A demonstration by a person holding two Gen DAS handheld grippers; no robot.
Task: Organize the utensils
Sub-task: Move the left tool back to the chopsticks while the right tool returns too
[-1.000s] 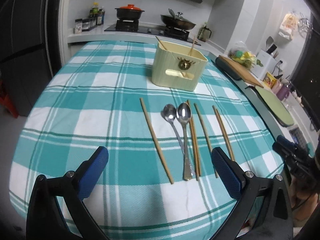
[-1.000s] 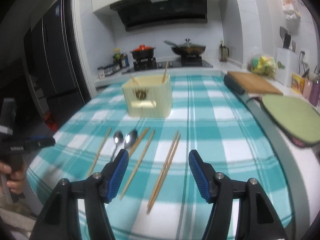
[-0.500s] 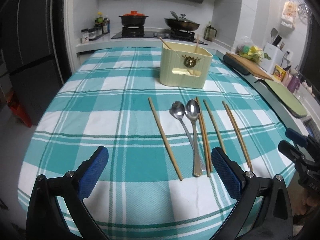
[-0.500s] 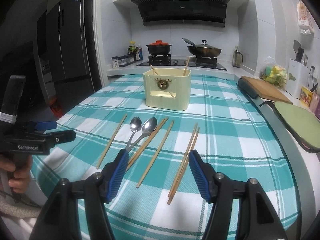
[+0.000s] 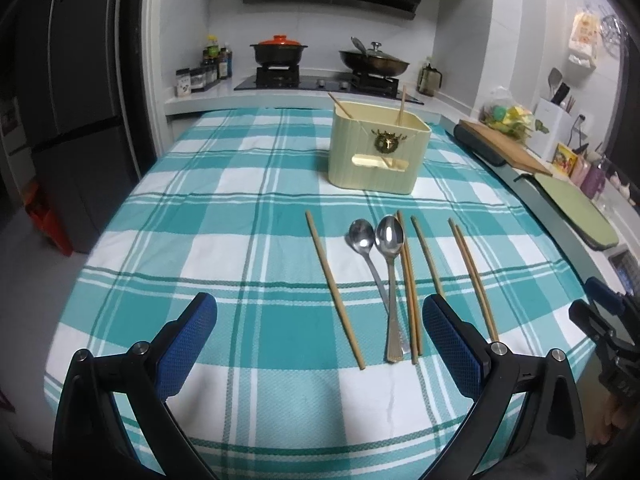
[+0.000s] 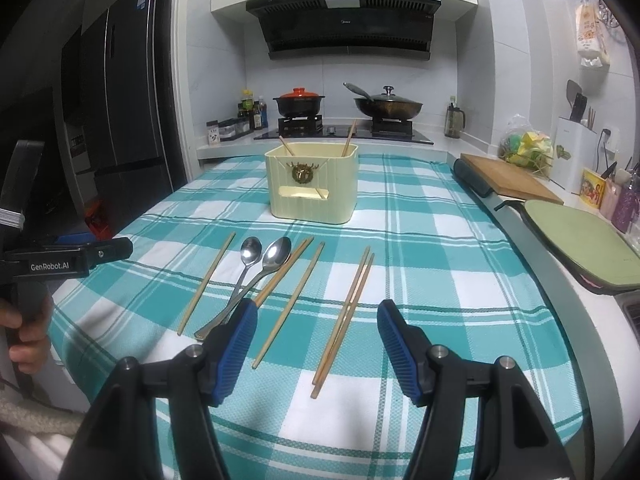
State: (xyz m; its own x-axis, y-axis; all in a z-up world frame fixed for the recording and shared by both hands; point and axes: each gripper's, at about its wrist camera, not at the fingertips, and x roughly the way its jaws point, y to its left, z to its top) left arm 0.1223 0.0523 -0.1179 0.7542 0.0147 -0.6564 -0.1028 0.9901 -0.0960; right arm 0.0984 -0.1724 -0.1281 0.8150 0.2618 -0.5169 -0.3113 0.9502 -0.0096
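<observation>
both tongs hang above the near edge of the table (image 5: 168, 216), empty: the left tongs (image 5: 320, 344) gape wide, the right tongs (image 6: 314, 346) stand apart too. on the checked cloth lie two spoons (image 5: 390, 240), touching near the handles, among loose chopsticks (image 6: 346, 312). beyond them stands the cream holder (image 6: 312, 184) with what look like two chopsticks already inside.
</observation>
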